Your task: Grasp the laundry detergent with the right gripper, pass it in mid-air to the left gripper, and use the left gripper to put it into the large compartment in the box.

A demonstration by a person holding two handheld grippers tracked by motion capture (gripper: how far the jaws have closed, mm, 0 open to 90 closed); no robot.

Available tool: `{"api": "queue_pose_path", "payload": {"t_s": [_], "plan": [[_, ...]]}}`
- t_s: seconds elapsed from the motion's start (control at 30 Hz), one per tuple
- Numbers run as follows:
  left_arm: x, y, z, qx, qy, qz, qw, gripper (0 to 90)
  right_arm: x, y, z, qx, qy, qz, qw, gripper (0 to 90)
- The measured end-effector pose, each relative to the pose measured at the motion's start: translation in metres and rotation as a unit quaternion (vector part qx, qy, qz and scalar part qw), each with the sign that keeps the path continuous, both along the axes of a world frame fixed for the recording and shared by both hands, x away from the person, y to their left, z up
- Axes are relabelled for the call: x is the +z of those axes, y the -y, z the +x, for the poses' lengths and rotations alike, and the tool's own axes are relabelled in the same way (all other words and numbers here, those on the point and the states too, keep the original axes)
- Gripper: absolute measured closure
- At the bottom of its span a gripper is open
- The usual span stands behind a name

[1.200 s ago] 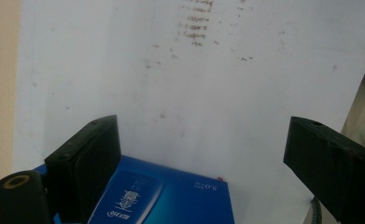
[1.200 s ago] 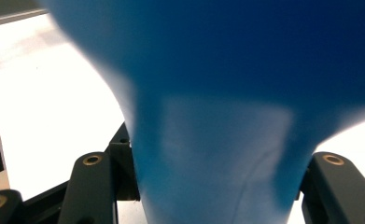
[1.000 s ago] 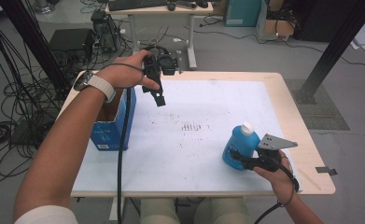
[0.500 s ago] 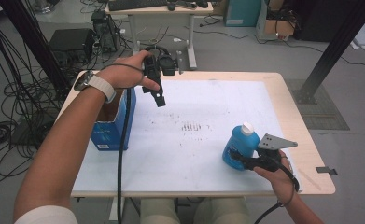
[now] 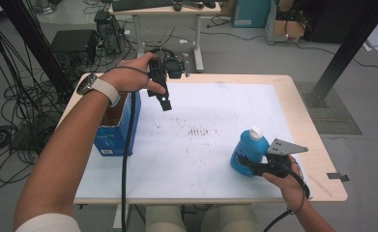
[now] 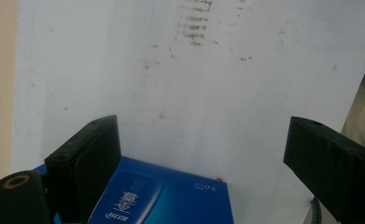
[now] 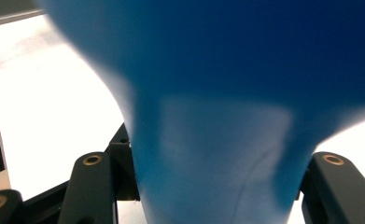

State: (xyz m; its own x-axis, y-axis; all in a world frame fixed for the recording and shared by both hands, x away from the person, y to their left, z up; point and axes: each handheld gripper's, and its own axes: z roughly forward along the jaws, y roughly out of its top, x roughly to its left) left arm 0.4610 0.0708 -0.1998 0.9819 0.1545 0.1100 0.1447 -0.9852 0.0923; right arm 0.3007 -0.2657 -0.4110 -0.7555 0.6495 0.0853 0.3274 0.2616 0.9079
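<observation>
The counter [image 5: 201,159], covered by a white sheet with dark smudges near its middle, spans the centre of the high view. A blue box [image 5: 110,137] with an open top stands at the counter's left edge, left of centre in that frame; in the left claw's view its blue face [image 6: 171,198] lies along the bottom edge, below the 2 jaws. A blue bottle [image 5: 247,152] with a white cap stands at the lower right of the high view, near the counter's front edge, and looms blurred across the right claw's view [image 7: 217,140]. The right claw [image 5: 244,163], in a hand at the lower right, pinches the bottle low on its body. The left claw [image 5: 165,104], held in the air at the upper centre-left, just beyond the box, has its jaws spread with nothing between them.
</observation>
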Motion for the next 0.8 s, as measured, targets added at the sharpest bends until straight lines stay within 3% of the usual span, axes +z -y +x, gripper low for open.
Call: {"api": "queue_pose_path", "payload": {"t_s": [0.4,0.43,0.47,0.5,0.8], "plan": [[-0.0001,0.0003,-0.0003,0.003,-0.002,0.002,1.0,11.3,0.0,0.0,0.0004,0.0,0.002,0.0,1.0,42.2],[-0.0011,0.0001,-0.0035,0.028,-0.008,-0.003,0.9996,11.3,0.0,0.0,0.0004,0.001,0.003,0.0,1.0,42.2],[-0.0015,0.0002,-0.0036,0.028,-0.008,-0.005,0.9996,11.3,0.0001,0.0,0.0004,0.0,0.002,0.0,1.0,42.2],[-0.0003,0.0005,-0.0003,0.005,-0.002,0.002,1.0,11.3,0.0,0.0,0.0004,0.001,0.002,0.0,1.0,42.2],[-0.0007,0.0011,0.0002,0.002,-0.002,0.0,1.0,11.4,0.0,0.0,0.0003,0.001,0.003,0.0,1.0,42.2]]}}
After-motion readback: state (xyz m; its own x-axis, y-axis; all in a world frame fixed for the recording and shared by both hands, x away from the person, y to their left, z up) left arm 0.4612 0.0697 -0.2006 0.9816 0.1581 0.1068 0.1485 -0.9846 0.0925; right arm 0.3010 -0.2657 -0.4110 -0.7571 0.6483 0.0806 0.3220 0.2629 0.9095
